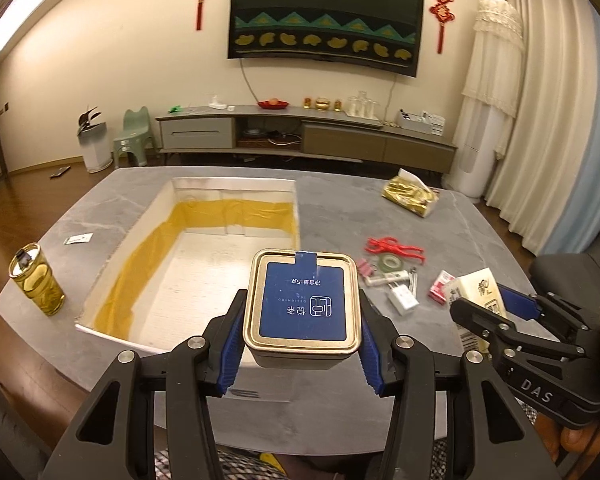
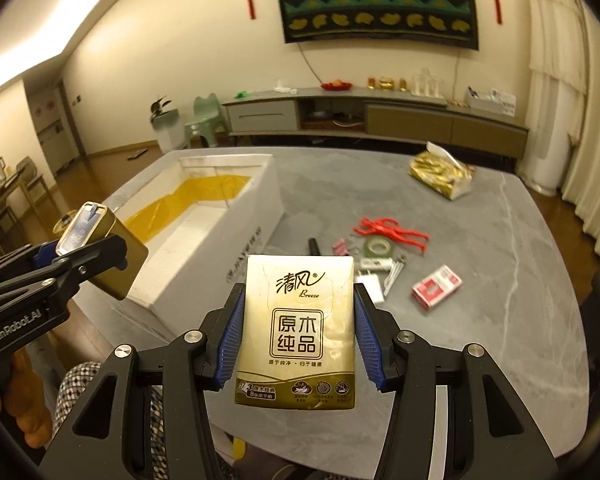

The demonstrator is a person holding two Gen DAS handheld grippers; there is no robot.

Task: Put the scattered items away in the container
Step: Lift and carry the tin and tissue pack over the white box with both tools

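Observation:
My left gripper [image 1: 302,336] is shut on a gold tea tin [image 1: 304,304] with a blue label, held above the near right corner of the open white box [image 1: 148,216] lined with yellow. My right gripper [image 2: 298,340] is shut on a cream tissue pack [image 2: 298,328], held over the table to the right of the box [image 2: 244,224]. In the right wrist view the left gripper [image 2: 74,254] and tin [image 2: 104,248] show at the left. On the table lie red clips [image 1: 396,248], a green tape roll [image 1: 390,262], a white charger [image 1: 402,300], a red-white packet [image 1: 440,286] and small pink clips [image 1: 364,268].
A glass of yellow tea [image 1: 38,286] stands at the table's left edge beside a small card [image 1: 78,238]. A gold tissue bag [image 1: 412,196] lies at the far right of the grey table [image 1: 380,216]. A black pen [image 2: 314,246] lies near the box. Behind are a TV cabinet and curtains.

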